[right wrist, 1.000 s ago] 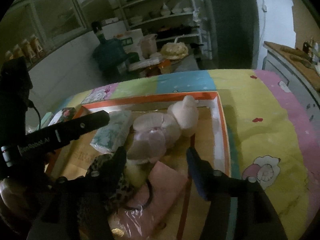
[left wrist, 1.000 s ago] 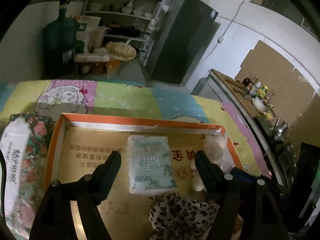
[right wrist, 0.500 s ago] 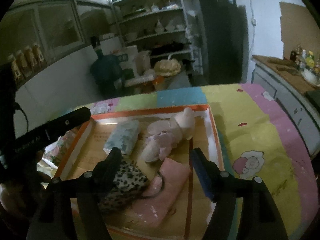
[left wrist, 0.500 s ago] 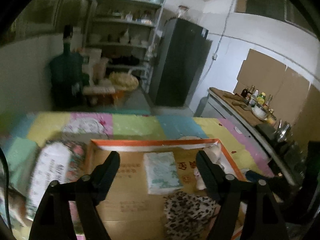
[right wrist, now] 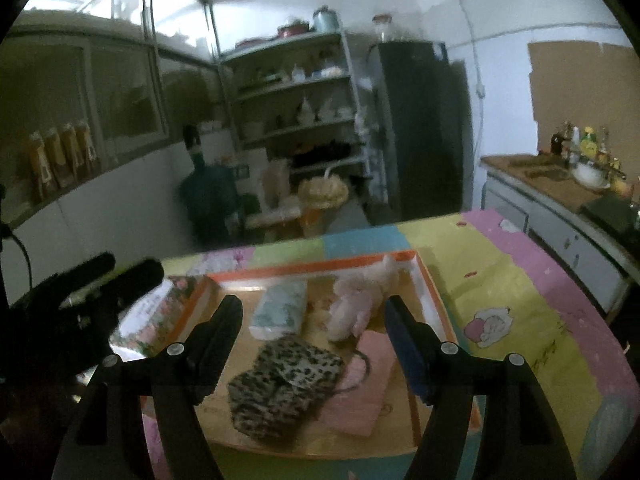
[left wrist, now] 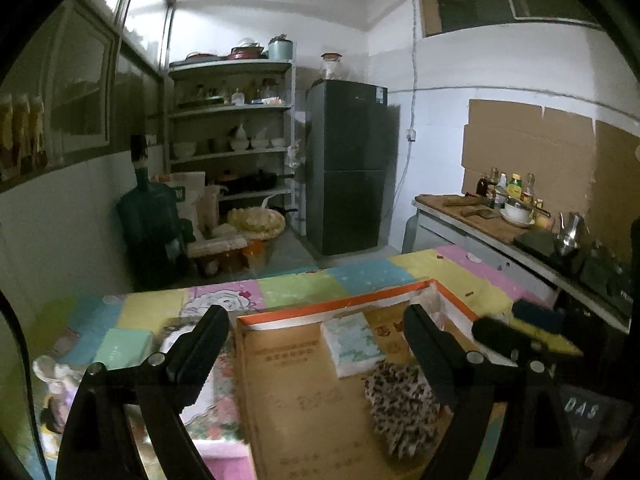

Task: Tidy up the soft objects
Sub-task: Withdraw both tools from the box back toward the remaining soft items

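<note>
With both the left tongs (left wrist: 316, 330) and right tongs (right wrist: 314, 318) apart and empty, having just widened, the leopard-print pouch (right wrist: 286, 388) lies at the tray's (right wrist: 434, 296) six o'clock, light and squashy, best pinched across its bulging middle.

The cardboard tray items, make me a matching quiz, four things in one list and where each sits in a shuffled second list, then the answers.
Seen from the right wrist view.
1. leopard-print pouch
2. pink plush toy
3. tissue pack
4. floral package

A. far right corner of the tray
B. outside the tray, on the left
C. near middle of the tray
D. far middle, left of the plush

Pairs: 1-C, 2-A, 3-D, 4-B
</note>
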`<action>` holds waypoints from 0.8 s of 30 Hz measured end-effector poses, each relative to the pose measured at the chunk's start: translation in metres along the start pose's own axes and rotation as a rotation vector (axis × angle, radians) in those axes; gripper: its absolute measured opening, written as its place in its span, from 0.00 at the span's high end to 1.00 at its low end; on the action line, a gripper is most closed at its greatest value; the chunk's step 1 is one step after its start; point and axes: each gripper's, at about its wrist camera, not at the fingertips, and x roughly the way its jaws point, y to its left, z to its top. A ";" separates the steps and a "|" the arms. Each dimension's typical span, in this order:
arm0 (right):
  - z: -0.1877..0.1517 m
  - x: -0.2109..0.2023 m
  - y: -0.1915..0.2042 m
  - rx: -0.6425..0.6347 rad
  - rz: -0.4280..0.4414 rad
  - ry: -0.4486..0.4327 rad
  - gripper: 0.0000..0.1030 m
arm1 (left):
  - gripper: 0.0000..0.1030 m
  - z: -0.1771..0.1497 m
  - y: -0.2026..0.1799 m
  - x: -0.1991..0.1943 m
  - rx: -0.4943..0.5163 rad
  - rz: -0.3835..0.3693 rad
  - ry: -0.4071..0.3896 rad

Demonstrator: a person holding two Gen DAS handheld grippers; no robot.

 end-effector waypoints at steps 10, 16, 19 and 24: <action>-0.010 -0.020 0.038 0.014 0.017 -0.038 0.27 | 0.14 -0.015 0.017 -0.046 0.038 0.012 -0.040; -0.017 -0.026 0.064 0.009 0.026 -0.040 0.28 | 0.14 -0.028 0.022 -0.068 0.094 0.021 -0.055; -0.020 -0.029 0.076 0.002 0.030 -0.036 0.27 | 0.14 -0.036 0.025 -0.075 0.109 0.011 -0.042; -0.025 -0.033 0.093 -0.028 0.033 -0.037 0.28 | 0.14 -0.046 0.041 -0.084 0.053 -0.013 -0.020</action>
